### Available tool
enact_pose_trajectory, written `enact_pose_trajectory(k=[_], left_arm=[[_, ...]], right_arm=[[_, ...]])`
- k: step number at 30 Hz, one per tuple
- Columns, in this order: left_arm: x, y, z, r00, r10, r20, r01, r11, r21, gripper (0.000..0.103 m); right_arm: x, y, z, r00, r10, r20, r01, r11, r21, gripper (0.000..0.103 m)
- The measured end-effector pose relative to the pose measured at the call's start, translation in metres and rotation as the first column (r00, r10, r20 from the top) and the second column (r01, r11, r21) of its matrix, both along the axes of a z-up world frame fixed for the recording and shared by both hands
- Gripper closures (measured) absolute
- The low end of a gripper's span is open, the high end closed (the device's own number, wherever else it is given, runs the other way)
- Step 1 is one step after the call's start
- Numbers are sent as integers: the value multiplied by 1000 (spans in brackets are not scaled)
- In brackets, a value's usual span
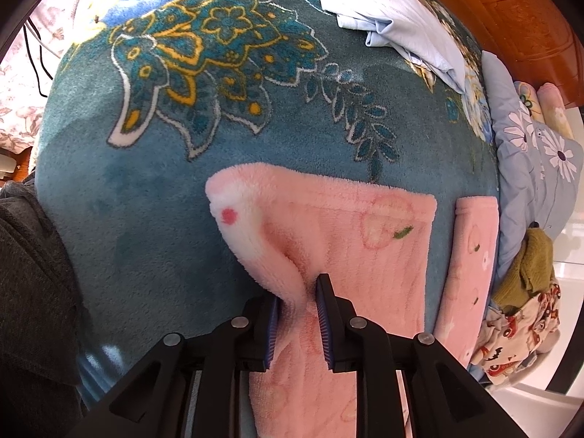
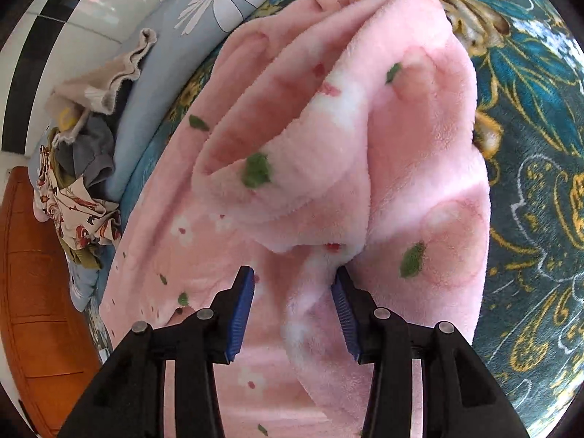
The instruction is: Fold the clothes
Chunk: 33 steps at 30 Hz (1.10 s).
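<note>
Fleece garment [image 1: 365,226] on blanket [image 1: 146,219]; clothes pile [image 1: 522,314] right of it

Teal floral blanket [image 1: 153,189] covers the bed; daisy-print quilt [image 1: 533,146] lies along its right edge, wooden headboard [image 1: 511,11] at the far right.

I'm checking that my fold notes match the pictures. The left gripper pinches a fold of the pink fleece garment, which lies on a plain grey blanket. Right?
Not quite. The left gripper does pinch the pink fleece garment, but the blanket is teal with a blue and yellow floral pattern, as the left wrist view shows.
</note>
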<state>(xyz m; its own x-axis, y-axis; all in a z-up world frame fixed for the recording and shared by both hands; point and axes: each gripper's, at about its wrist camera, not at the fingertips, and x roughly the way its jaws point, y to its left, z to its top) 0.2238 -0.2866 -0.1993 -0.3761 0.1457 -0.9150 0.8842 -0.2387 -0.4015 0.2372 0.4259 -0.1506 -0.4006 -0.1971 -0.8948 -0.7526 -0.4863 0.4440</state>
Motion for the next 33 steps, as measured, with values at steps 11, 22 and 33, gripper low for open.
enact_pose_trajectory(k=[11, 22, 33], left_arm=[[-2, 0, -4, 1000, 6, 5, -7, 1000, 22, 79], [-5, 4, -2, 1000, -26, 10, 26, 1000, 5, 79], [-11, 8, 27, 988, -113, -106, 103, 990, -95, 97]], right_arm=[[-1, 6, 44, 995, 95, 5, -95, 988, 118, 99], [154, 116, 62, 950, -298, 97, 272, 937, 220, 99], [143, 113, 66, 941, -329, -75, 334, 941, 56, 99]])
